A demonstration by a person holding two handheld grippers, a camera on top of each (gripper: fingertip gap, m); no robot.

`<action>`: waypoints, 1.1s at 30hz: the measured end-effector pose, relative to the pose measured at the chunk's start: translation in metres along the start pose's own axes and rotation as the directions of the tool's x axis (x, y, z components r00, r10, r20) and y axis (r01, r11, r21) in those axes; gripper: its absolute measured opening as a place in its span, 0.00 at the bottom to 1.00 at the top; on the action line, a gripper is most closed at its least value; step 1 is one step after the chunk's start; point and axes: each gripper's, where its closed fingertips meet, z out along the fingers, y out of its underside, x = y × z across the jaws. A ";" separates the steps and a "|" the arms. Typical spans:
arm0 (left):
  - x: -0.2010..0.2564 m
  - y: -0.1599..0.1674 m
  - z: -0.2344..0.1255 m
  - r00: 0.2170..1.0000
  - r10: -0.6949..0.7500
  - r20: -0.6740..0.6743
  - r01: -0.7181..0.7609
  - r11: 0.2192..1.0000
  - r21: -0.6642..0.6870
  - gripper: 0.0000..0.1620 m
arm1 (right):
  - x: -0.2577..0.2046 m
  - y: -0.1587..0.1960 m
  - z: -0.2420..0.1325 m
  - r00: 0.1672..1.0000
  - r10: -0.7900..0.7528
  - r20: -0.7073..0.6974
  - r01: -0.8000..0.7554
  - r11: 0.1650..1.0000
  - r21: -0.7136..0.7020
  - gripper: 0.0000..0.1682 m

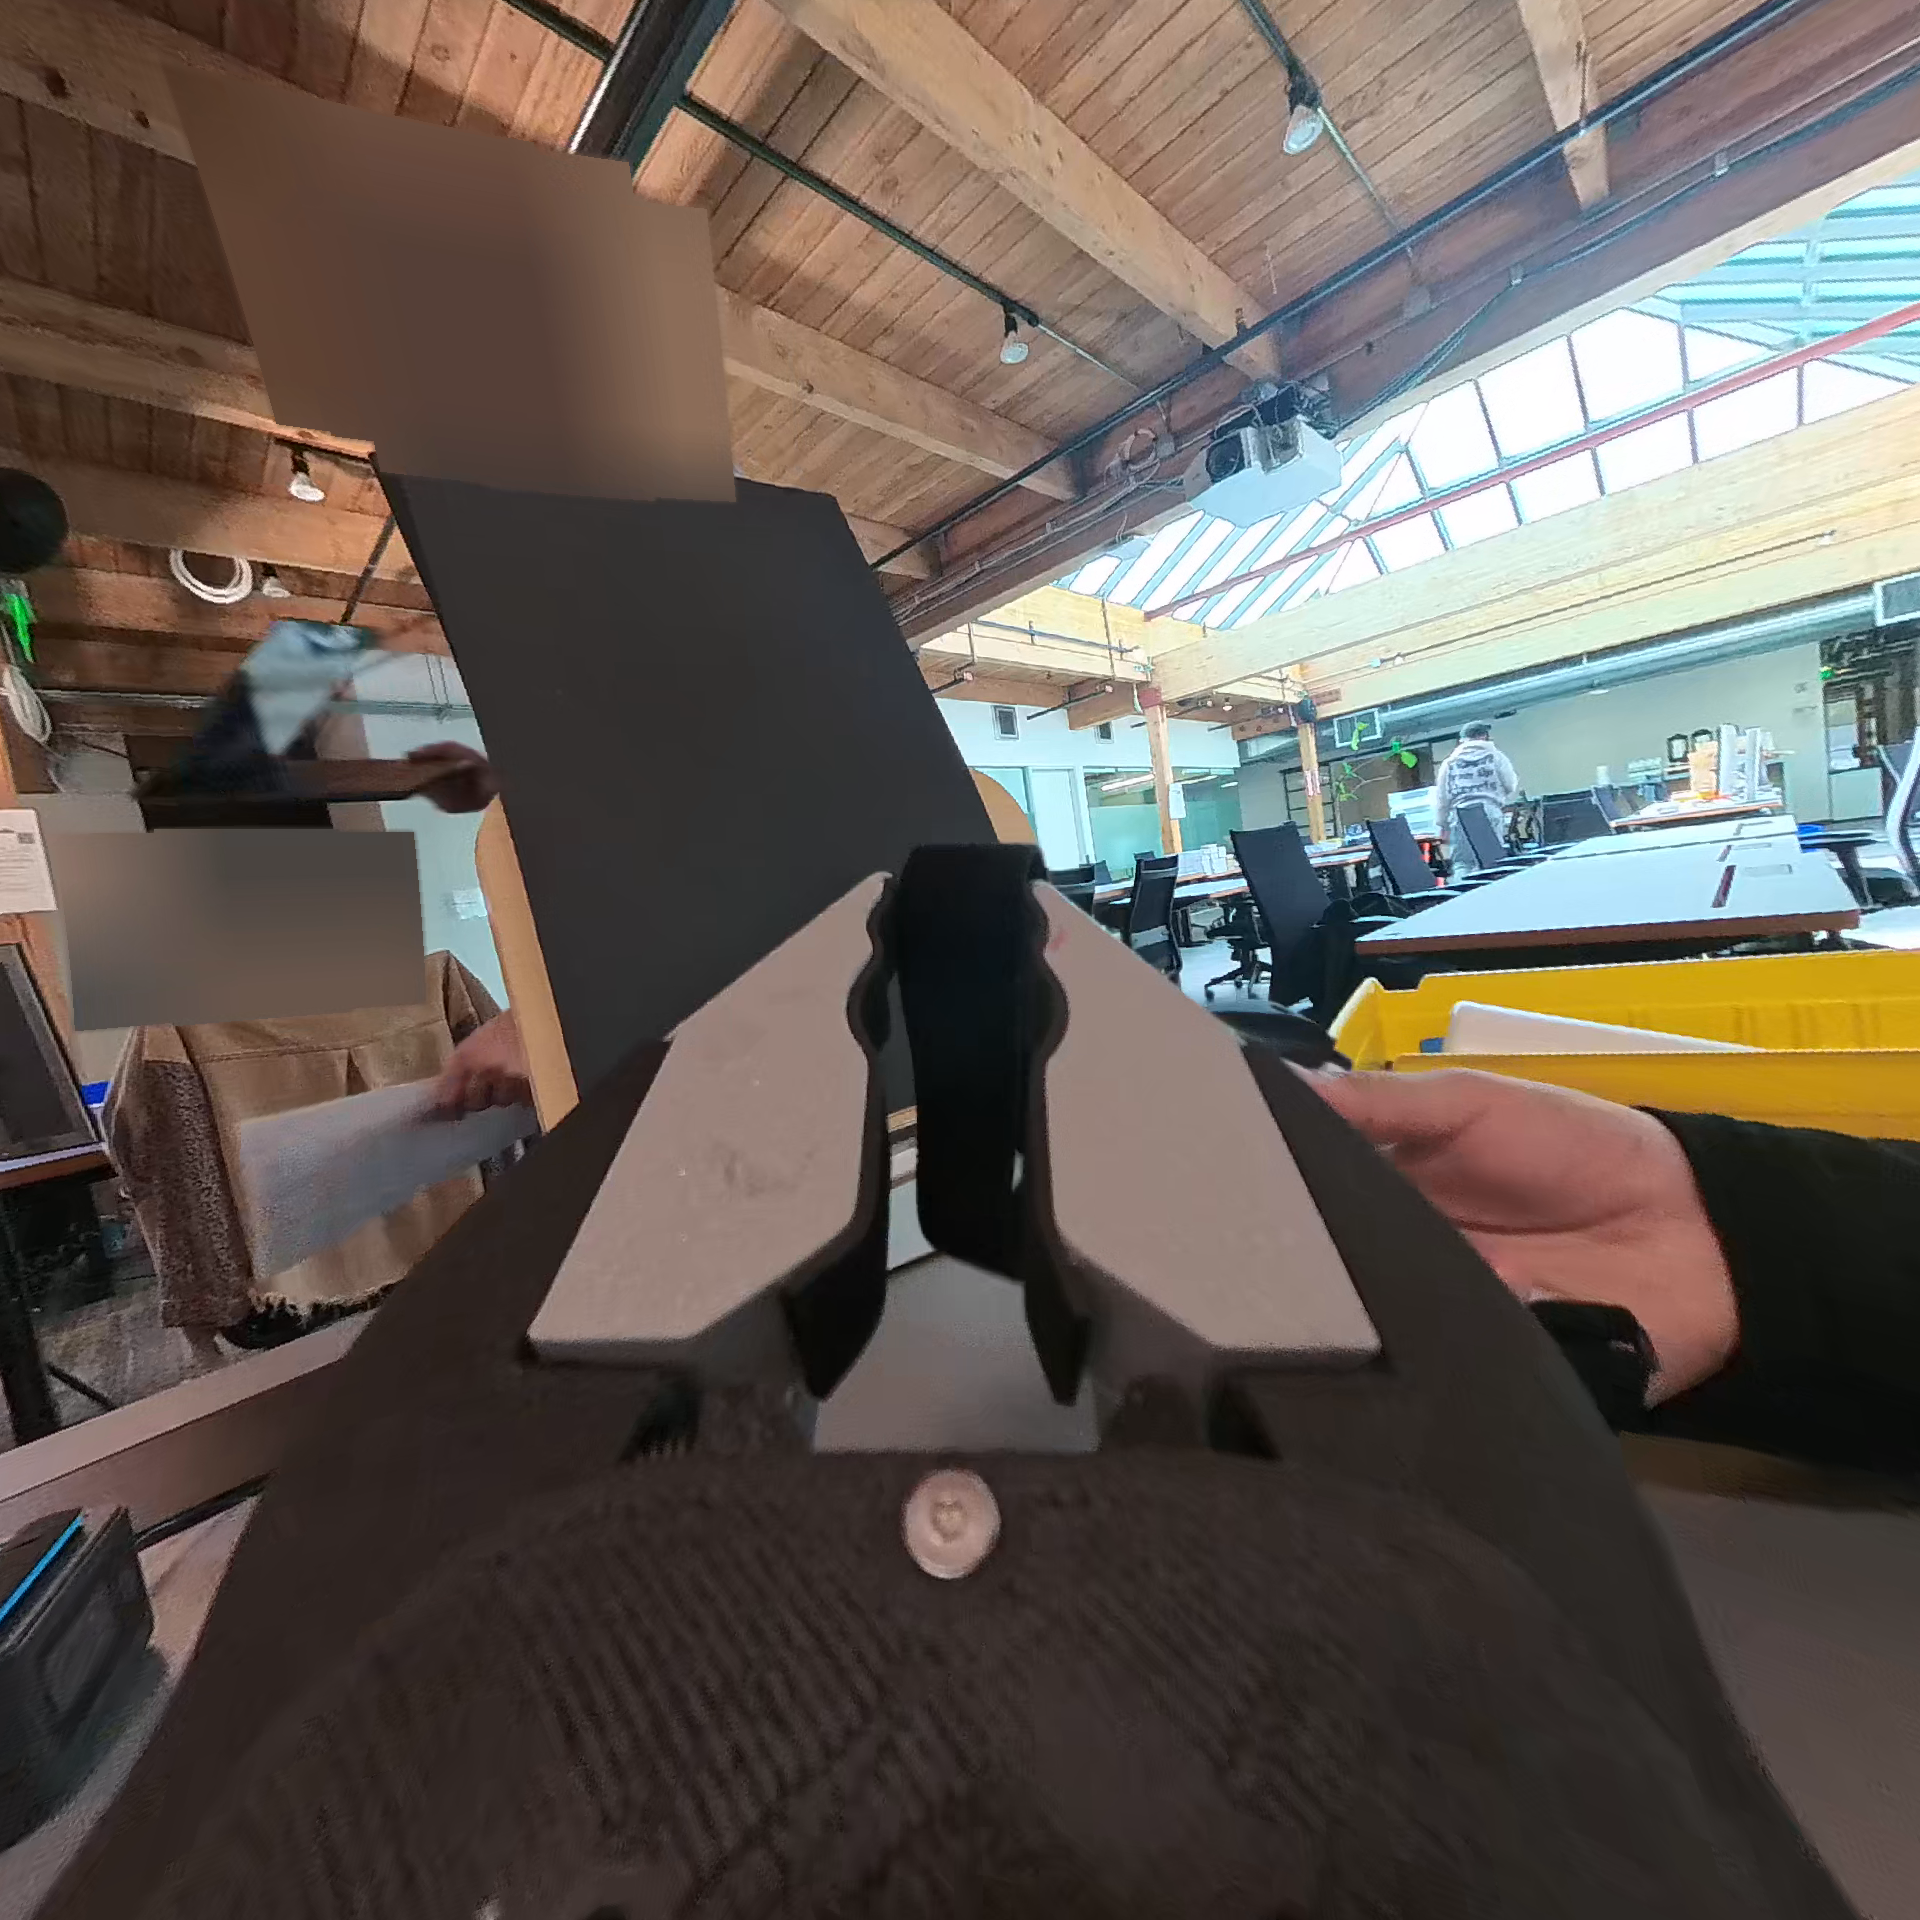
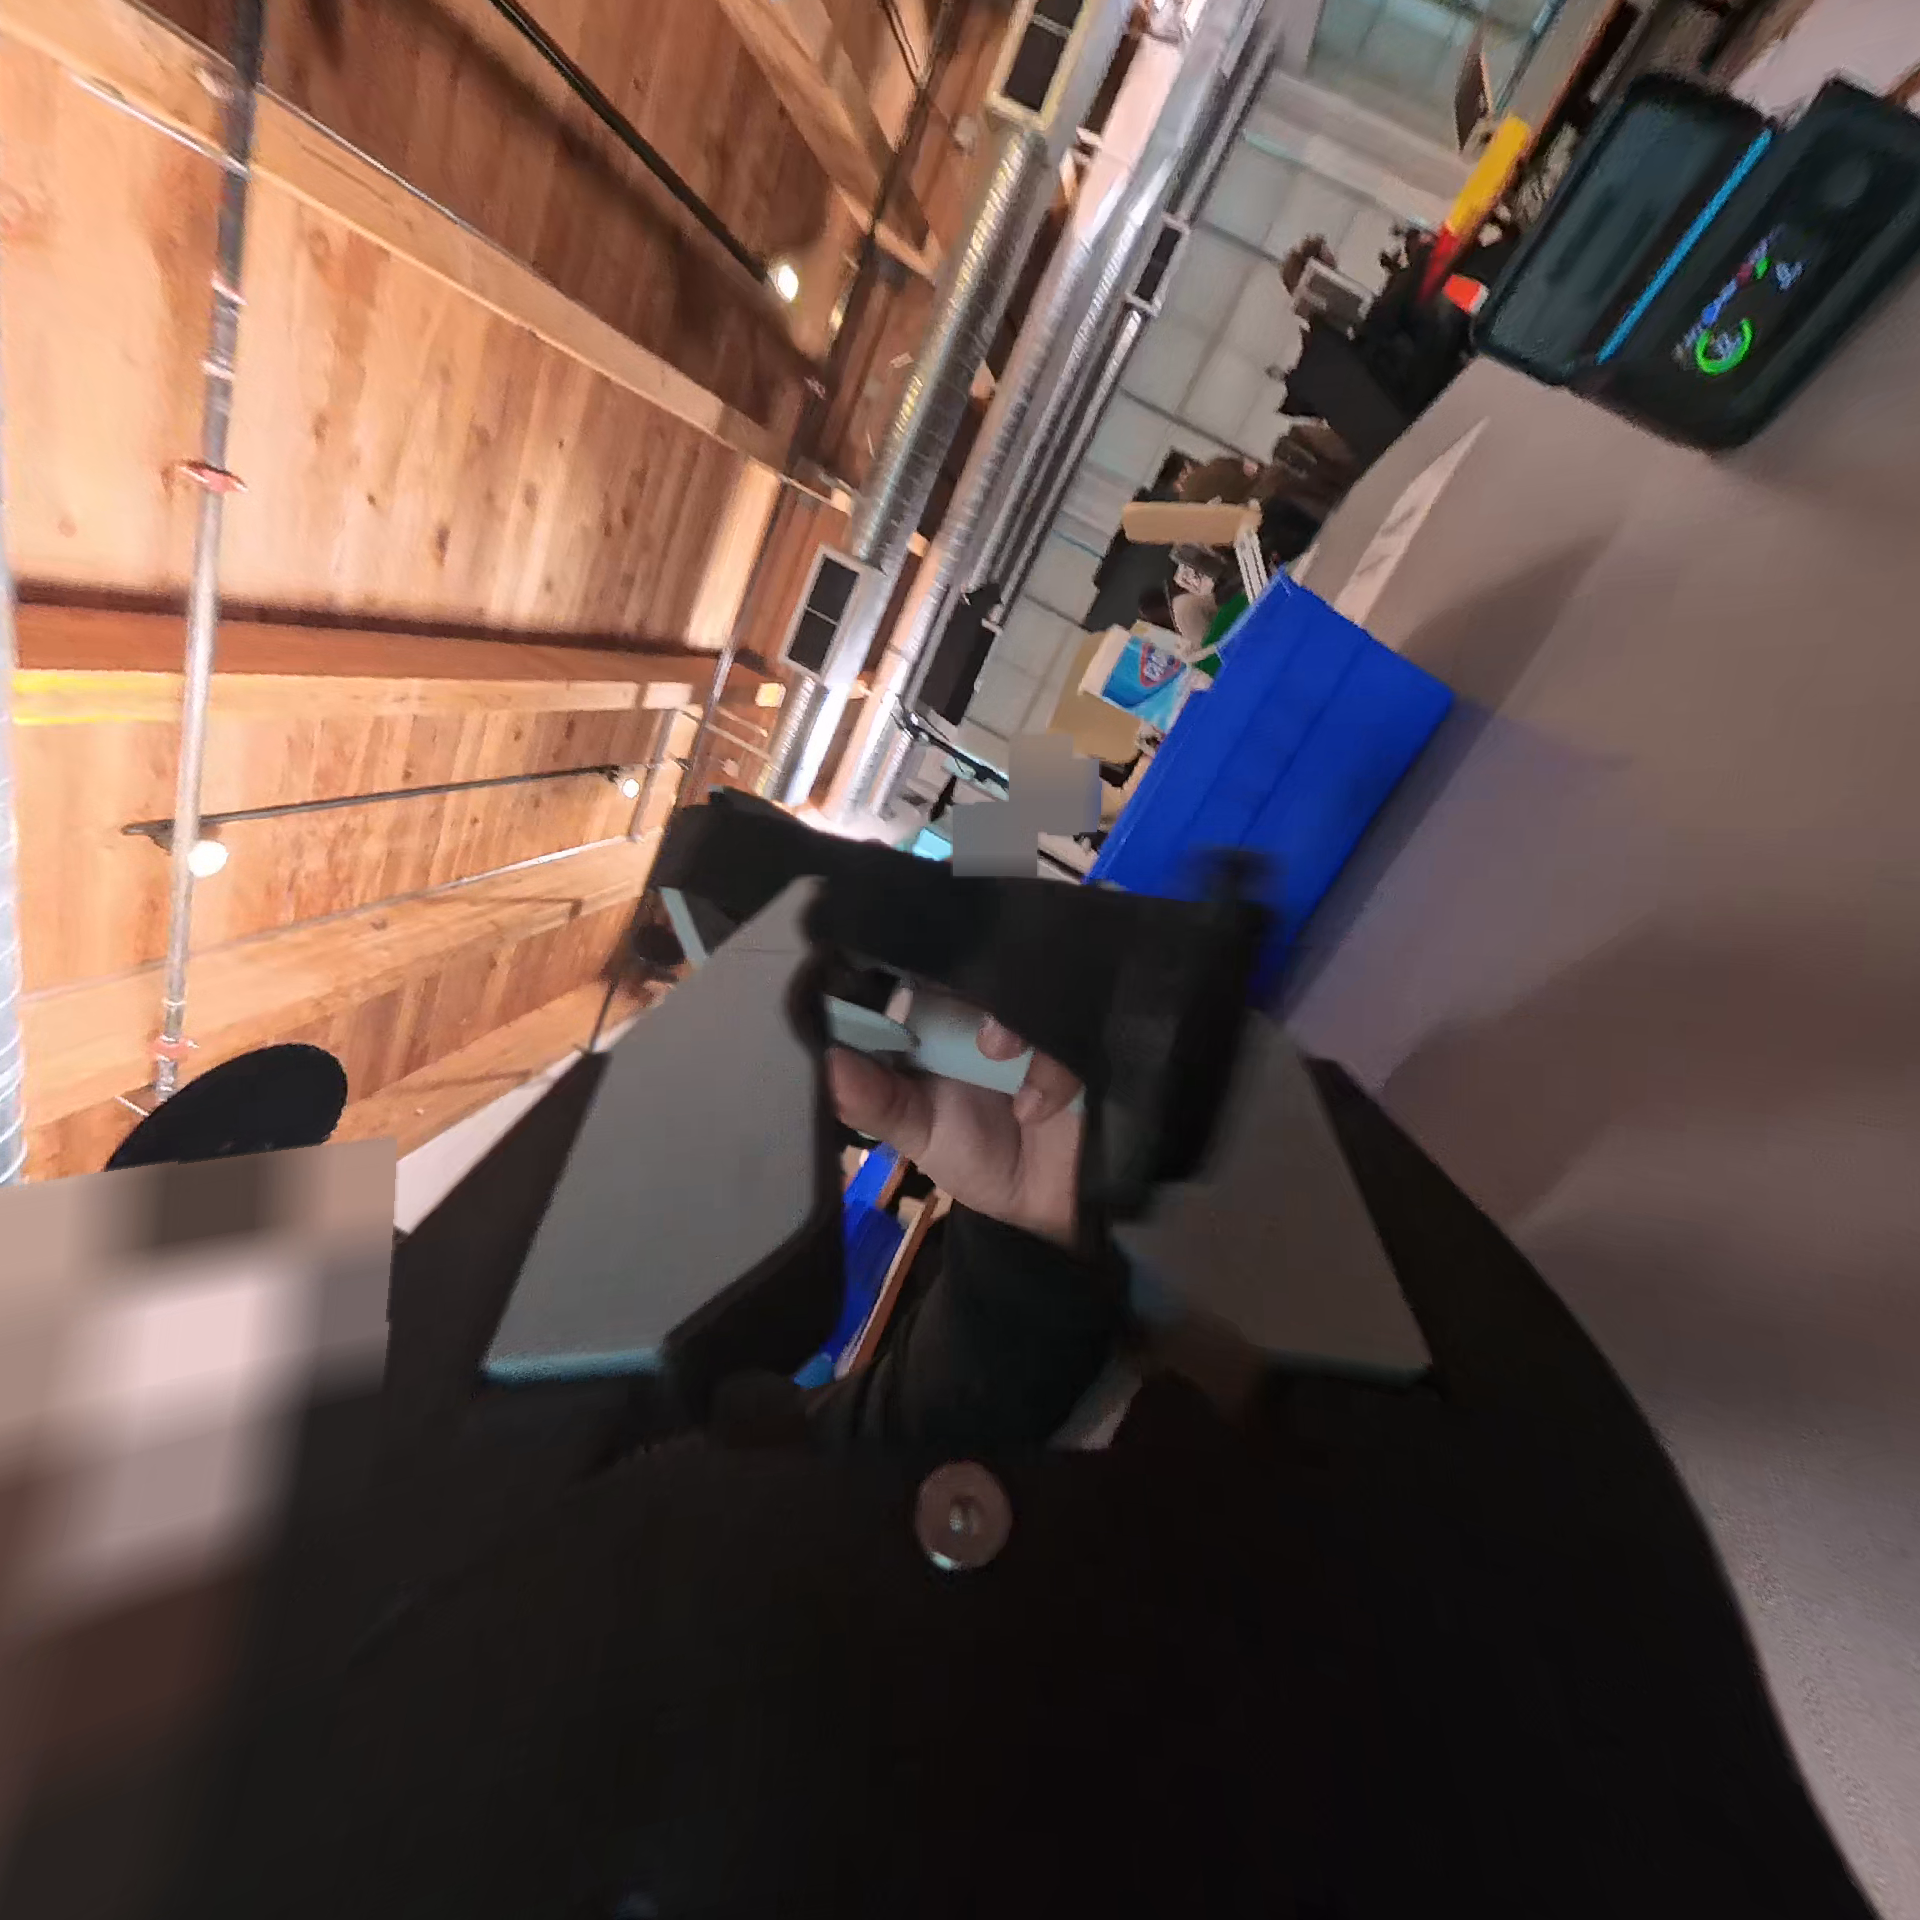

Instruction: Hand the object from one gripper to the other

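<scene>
My left tool point(image 1: 961, 914) pinches a black strap point(image 1: 961, 1060); my right tool point(image 2: 1023, 935), blurred, is spread around the other tool's handle point(image 2: 966, 1044).

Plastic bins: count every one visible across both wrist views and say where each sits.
2. A yellow bin sits at the right of the left wrist view, behind the hand. A blue bin lies on the grey table in the right wrist view. Others may be hidden.

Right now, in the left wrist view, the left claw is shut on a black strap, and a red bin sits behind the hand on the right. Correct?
Not quite: the bin is yellow, not red, as the left wrist view shows. The left claw is shut on the black strap, and the hand is in front of the bin.
</scene>
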 end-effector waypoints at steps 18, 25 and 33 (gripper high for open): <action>-0.015 0.098 -0.003 0.995 -0.002 0.102 0.051 0.877 -0.477 0.31 | 0.000 -0.071 -0.067 0.619 -0.564 -0.546 0.644 0.763 -0.058 0.01; 0.013 0.115 -0.005 0.998 -0.060 -0.017 0.041 0.832 -0.554 0.25 | -0.008 -0.066 -0.059 0.226 -0.801 -0.554 0.799 0.477 -0.365 0.01; 0.014 0.097 -0.006 0.730 -0.681 0.061 0.616 0.617 -0.490 0.26 | -0.027 -0.032 -0.040 -0.415 -0.893 -0.172 0.723 -0.209 -0.658 0.01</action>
